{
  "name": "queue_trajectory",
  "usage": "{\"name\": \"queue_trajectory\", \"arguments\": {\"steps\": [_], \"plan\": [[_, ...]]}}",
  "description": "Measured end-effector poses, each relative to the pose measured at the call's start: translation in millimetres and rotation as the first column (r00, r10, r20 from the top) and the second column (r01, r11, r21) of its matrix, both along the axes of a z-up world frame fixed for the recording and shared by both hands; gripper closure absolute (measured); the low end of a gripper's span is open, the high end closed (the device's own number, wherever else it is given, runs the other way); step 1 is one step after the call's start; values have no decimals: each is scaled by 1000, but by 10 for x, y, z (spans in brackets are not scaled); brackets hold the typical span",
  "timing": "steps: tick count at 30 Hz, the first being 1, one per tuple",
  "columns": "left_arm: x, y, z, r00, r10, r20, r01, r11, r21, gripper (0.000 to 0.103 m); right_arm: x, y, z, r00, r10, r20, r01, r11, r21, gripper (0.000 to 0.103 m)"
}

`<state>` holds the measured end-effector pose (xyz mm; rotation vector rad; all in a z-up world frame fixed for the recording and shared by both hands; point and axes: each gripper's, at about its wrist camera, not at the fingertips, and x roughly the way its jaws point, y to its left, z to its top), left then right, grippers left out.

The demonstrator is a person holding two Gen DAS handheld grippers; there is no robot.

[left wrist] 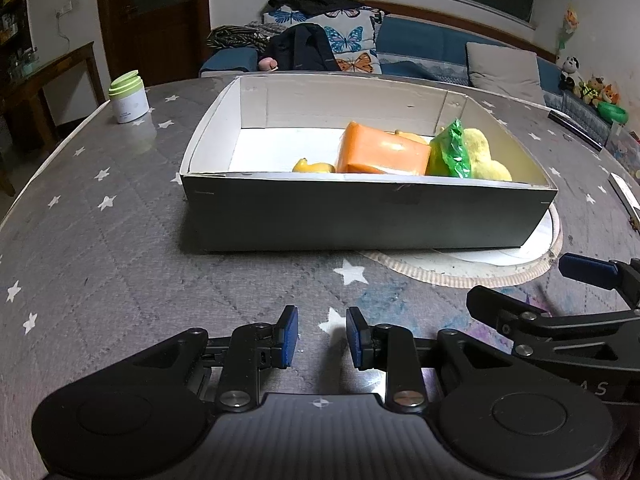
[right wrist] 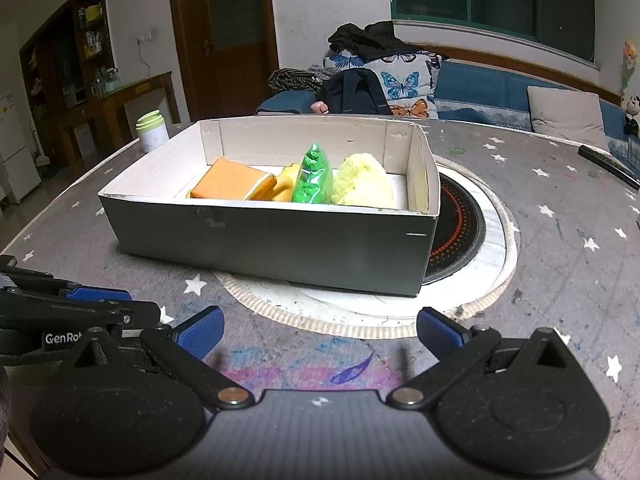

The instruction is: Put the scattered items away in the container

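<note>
A dark cardboard box (left wrist: 360,216) (right wrist: 280,240) with a white inside stands on the table ahead of both grippers. In it lie an orange block (left wrist: 380,150) (right wrist: 228,184), a small yellow toy (left wrist: 314,167) (right wrist: 286,186), a green crinkly packet (left wrist: 454,150) (right wrist: 314,178) and a pale yellow plush (left wrist: 486,156) (right wrist: 364,180). My left gripper (left wrist: 322,336) hovers low over the table in front of the box, its jaws a small gap apart and empty. My right gripper (right wrist: 320,332) is wide open and empty, just right of the left one.
A white jar with a green lid (left wrist: 129,98) (right wrist: 152,132) stands at the table's far left. A round hotplate inset (right wrist: 460,224) lies under the box's right end. A dark stick (right wrist: 608,166) lies at the far right. A sofa with cushions is behind the table.
</note>
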<state>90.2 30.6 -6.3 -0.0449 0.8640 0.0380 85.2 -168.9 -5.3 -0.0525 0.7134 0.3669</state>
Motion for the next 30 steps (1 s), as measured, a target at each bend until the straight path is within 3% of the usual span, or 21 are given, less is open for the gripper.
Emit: {"name": "queue_trajectory", "arguments": {"steps": [30], "plan": [[80,-20,-24,1000,-9,-10,9,1000,12,74,71,27,-12,1000,10,-17,-10,1000,3,0]]}}
